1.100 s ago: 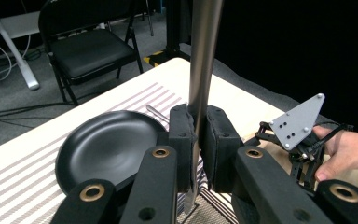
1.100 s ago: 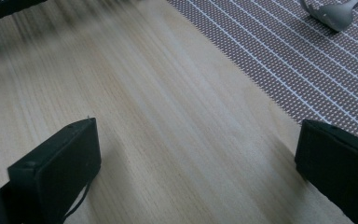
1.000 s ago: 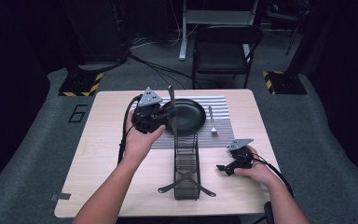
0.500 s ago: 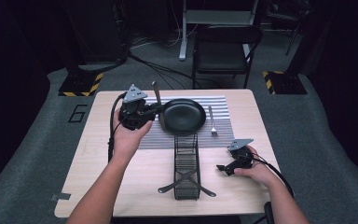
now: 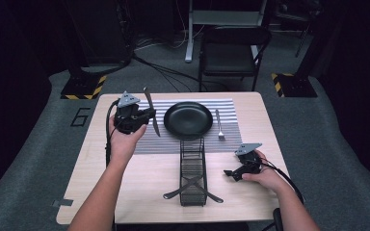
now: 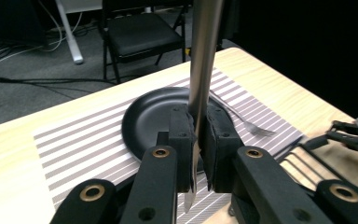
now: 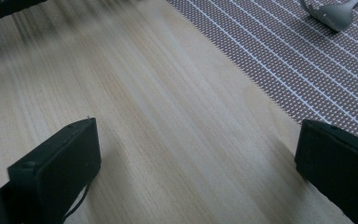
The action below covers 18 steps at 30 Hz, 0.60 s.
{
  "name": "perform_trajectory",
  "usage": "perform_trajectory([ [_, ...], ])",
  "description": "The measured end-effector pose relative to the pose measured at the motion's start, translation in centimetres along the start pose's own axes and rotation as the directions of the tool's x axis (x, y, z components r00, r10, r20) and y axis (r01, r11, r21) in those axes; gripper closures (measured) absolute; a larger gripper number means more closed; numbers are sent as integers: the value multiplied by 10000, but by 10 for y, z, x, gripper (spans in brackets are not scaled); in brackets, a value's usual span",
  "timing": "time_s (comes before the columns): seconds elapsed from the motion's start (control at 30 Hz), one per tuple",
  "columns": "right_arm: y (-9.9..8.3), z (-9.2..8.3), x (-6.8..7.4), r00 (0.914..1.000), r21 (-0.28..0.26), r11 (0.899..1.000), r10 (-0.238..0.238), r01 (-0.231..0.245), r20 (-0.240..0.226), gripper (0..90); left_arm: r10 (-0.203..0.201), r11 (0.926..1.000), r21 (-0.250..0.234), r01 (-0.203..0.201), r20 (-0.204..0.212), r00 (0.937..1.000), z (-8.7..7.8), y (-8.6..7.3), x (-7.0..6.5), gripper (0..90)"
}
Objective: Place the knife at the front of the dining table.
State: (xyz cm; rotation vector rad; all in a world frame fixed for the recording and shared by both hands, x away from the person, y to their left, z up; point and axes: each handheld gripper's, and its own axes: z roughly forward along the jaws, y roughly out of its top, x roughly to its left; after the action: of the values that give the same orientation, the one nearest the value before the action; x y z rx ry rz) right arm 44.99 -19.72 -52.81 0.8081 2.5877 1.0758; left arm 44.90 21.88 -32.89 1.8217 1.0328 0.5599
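Observation:
My left gripper (image 5: pixel 146 115) is shut on a silver table knife (image 5: pixel 151 117), held nearly upright above the left part of the striped placemat (image 5: pixel 161 142). In the left gripper view the knife (image 6: pixel 200 70) rises between the pads of my left gripper (image 6: pixel 196 140), its tip pointing down. Past it lie a black plate (image 6: pixel 144 119) and a fork (image 6: pixel 242 119). The plate (image 5: pixel 188 119) sits mid-mat, with the fork (image 5: pixel 218 126) to its right. My right gripper (image 5: pixel 229 173) rests open on the bare wood at the right; the right gripper (image 7: pixel 196 154) has nothing between its wide-apart jaws.
A black wire basket (image 5: pixel 192 168) lies lengthwise in front of the plate, with dark utensil handles sticking out at its near end. The placemat's edge (image 7: pixel 284 56) and the fork's end (image 7: pixel 331 11) lie beyond my right gripper. A black chair (image 5: pixel 231 53) stands behind the table.
My left gripper has carried the knife leftward and lower, from beside the plate's left rim to over the left side of the placemat. The right hand has stayed put.

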Motion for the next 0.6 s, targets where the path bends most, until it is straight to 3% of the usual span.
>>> perform_trajectory([
  [0.1,0,0,-1,10000,28,10000,-84,84,-14,0,-55,10000,30,56,-303,9995,4,-6,7,828],
  [0.3,0,0,-1,10000,24,10000,-87,87,-12,0,-485,9988,18,487,-491,9976,12,-19,21,828],
  [0.47,0,0,-1,10000,24,10000,-95,95,-14,0,-433,9991,-47,430,-681,9967,15,-27,30,828],
  [0.6,0,0,-1,10000,26,10000,-85,85,-12,0,-602,9981,89,612,-866,9944,20,-35,35,828],
])
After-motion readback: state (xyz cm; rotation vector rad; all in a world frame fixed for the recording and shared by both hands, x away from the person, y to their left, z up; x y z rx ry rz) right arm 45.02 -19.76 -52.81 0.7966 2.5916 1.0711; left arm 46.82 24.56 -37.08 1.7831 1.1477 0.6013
